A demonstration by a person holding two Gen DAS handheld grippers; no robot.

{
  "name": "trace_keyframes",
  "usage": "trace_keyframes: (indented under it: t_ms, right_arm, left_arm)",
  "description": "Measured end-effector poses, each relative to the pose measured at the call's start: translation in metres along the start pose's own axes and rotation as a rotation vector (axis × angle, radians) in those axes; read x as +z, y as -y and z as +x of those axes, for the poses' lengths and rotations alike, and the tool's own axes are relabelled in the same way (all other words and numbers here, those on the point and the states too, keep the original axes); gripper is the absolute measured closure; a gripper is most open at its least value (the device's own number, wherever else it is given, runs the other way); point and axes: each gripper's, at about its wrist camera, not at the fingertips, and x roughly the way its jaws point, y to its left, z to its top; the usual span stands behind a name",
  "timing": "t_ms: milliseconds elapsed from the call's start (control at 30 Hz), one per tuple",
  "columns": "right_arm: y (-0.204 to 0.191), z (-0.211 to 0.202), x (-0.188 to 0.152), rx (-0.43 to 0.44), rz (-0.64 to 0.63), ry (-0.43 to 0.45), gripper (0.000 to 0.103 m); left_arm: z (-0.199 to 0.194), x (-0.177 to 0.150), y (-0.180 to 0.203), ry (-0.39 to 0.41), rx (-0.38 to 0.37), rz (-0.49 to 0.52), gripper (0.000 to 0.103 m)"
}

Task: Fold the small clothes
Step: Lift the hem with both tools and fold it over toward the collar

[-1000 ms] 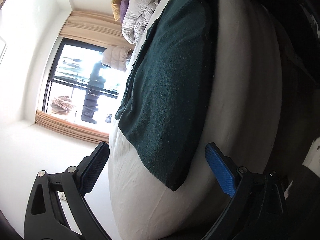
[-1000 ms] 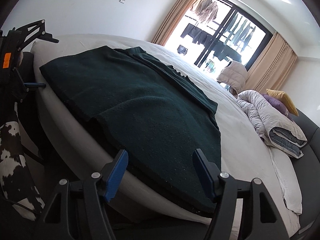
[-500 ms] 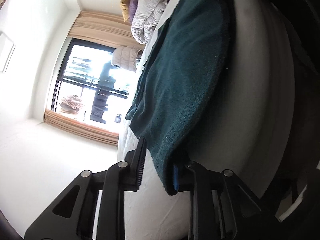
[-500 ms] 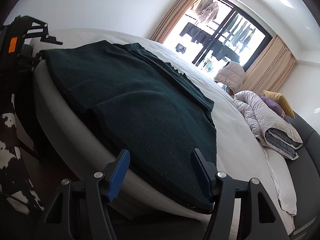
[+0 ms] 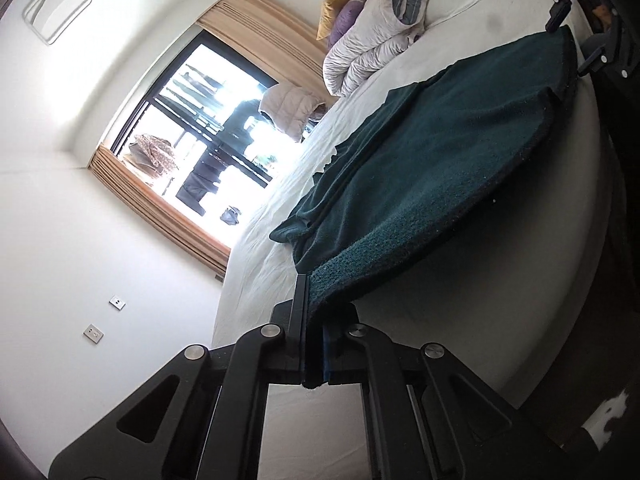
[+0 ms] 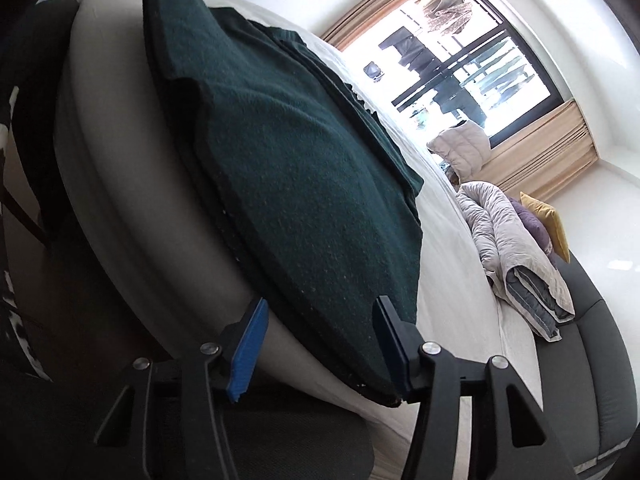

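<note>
A dark green knitted garment (image 5: 432, 168) lies spread on the white bed (image 5: 500, 304), its hem over the near edge. My left gripper (image 5: 314, 312) is shut on the garment's near corner and lifts it slightly off the mattress. In the right wrist view the same garment (image 6: 288, 184) fills the middle. My right gripper (image 6: 320, 340) is open, its blue-padded fingers (image 6: 248, 344) straddling the garment's other near corner at the bed edge. The right gripper also shows at the top right of the left wrist view (image 5: 592, 20).
A folded pale quilt (image 6: 516, 256) with purple and yellow pillows (image 6: 548, 224) lies at the head of the bed. A padded jacket (image 6: 460, 148) sits near the window (image 6: 460, 52). The dark bed frame (image 6: 596, 360) runs along the side.
My left gripper closed on the garment's corner and rotated, raising the corner. My right gripper tilted and moved in so its open fingers now straddle the other corner.
</note>
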Motion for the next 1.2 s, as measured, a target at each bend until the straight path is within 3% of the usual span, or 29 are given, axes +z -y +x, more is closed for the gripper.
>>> trace_keyframes:
  t_ms: [233,500,800,1033,1200]
  right_arm:
    - [0.005,0.014,-0.009,-0.006,-0.049,-0.027,0.051]
    - [0.021,0.021,-0.016,-0.015,-0.035,-0.091,0.097]
    - [0.068,0.010,0.000,-0.061,0.025,-0.032,0.100]
    - [0.123,0.024,0.037,-0.083,0.095,0.026,0.100]
    - [0.164,0.060,0.076,-0.067,0.112,0.045,0.100]
  left_arm:
    - [-0.006,0.010,-0.016,0.004,0.010,-0.065,0.099]
    - [0.002,0.014,-0.025,0.004,0.008,-0.096,0.099]
    - [0.007,0.012,-0.036,-0.014,0.022,-0.151,0.099]
    - [0.030,0.029,-0.082,-0.035,0.046,-0.343,0.099]
    - [0.068,0.050,-0.124,-0.044,0.058,-0.434,0.099]
